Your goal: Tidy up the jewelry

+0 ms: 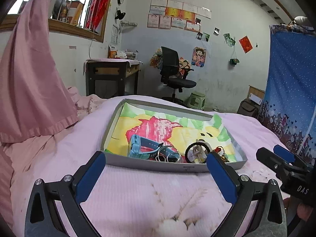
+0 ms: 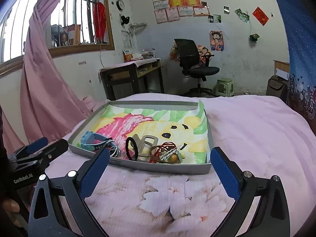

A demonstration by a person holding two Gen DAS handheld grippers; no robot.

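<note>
Left wrist view first: the left gripper point(image 1: 156, 163) was spread wide with nothing between its blue pads point(image 1: 89, 178), hanging over the pink bedspread point(image 1: 138, 197) just short of the tray's near edge. The grey tray point(image 1: 150, 165) sat on the bed, lined with a colourful drawing point(image 1: 158, 126). All the jewelry was bunched along the near edge: a blue watch point(image 1: 136, 145) toward the near left corner, silver rings point(image 1: 170, 157) next to it, a black hair tie point(image 1: 192, 151) around a pale clip, and some red and gold bits point(image 1: 220, 151) partly hidden behind the right finger. The right gripper point(image 1: 276, 156) poked in from the right, off the tray's near right corner.

Right wrist view: the right gripper point(image 2: 160, 158) was also fully spread and empty, sitting in front of the tray's point(image 2: 158, 168) near edge without touching it. Same pile: watch point(image 2: 91, 140) near left, rings point(image 2: 114, 151), hair tie point(image 2: 132, 148), a grey clip point(image 2: 147, 144), then a tangle of red cord and beads point(image 2: 167, 152). The left gripper point(image 2: 42, 148) showed at left, just beside the near left corner. Pink curtain point(image 2: 43, 98) hung beyond.
</note>
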